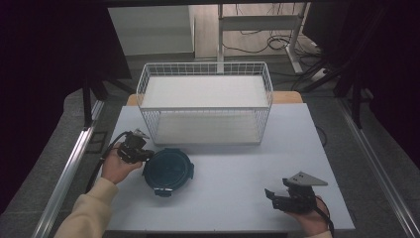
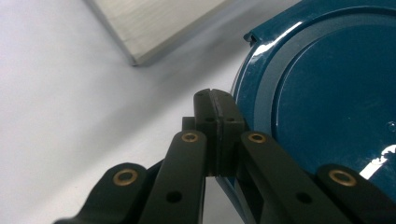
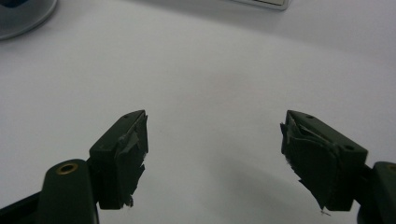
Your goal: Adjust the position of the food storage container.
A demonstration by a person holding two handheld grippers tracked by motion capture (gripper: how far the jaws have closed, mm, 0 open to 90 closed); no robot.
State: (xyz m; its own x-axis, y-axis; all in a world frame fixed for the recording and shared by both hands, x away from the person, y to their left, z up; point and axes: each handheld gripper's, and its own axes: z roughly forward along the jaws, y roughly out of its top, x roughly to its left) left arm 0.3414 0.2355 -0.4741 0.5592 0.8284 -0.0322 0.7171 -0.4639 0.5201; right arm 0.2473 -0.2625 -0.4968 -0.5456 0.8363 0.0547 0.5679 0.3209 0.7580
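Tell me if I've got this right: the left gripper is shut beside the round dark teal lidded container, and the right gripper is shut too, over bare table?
Not quite. The right gripper is open: the right gripper view shows its jaws wide apart over bare table. The left gripper is indeed shut beside the round dark teal lidded container.

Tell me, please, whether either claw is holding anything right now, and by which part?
Nothing is held. The left claw is shut with nothing between its jaws, beside the rim of the blue lid. The right claw is open over bare table.
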